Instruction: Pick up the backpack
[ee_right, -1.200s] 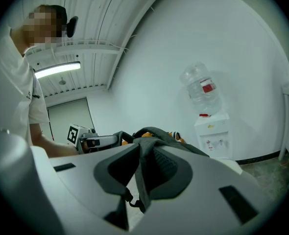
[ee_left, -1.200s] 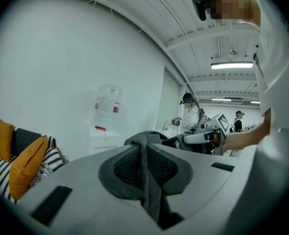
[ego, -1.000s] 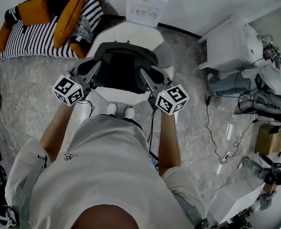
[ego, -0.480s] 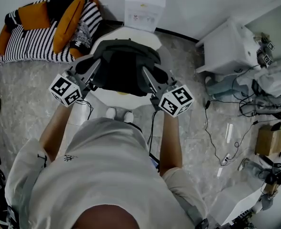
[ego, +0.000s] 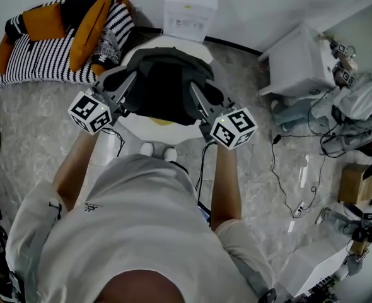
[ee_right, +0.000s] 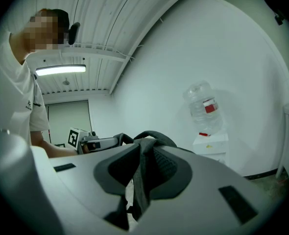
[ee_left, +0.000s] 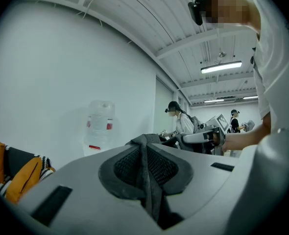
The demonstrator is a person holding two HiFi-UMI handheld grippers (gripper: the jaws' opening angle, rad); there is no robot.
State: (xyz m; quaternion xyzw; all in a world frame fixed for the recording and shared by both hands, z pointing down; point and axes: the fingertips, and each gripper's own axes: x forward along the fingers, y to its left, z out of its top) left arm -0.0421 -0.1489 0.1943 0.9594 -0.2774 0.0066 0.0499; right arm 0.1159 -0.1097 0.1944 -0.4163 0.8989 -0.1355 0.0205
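Raised since a second ago: both grippers and the load between them sit higher over the table, and more of the tabletop's near part shows below the load.

Item under task: the dark grey fabric backpack [ego: 165, 88] hangs between the two grippers, above the white round-cornered table [ego: 143, 127]. Whether its base is fully clear of the tabletop cannot be established.

Left gripper [ego: 129, 86]: jaws drawn in narrow and clamped on a dark grey woven strap [ee_left: 147, 177] of the backpack. The strap runs upright through the padded gap, gathered into a fold. The gripper points level, at the backpack's left side.

Right gripper [ego: 197, 95]: jaws likewise narrow, pressed on a second dark grey strap [ee_right: 140, 180], which loops up out of the pads and hangs below them. It points level, at the backpack's right side.

Surroundings: a white water dispenser with a clear bottle [ego: 191, 8] stands against the wall just beyond the table. A black-and-white striped seat with orange cushions [ego: 53, 40] lies to the left. A white cabinet [ego: 299, 62] stands well apart to the right, with black cables [ego: 287, 169] trailing over the grey marbled floor [ego: 28, 125].
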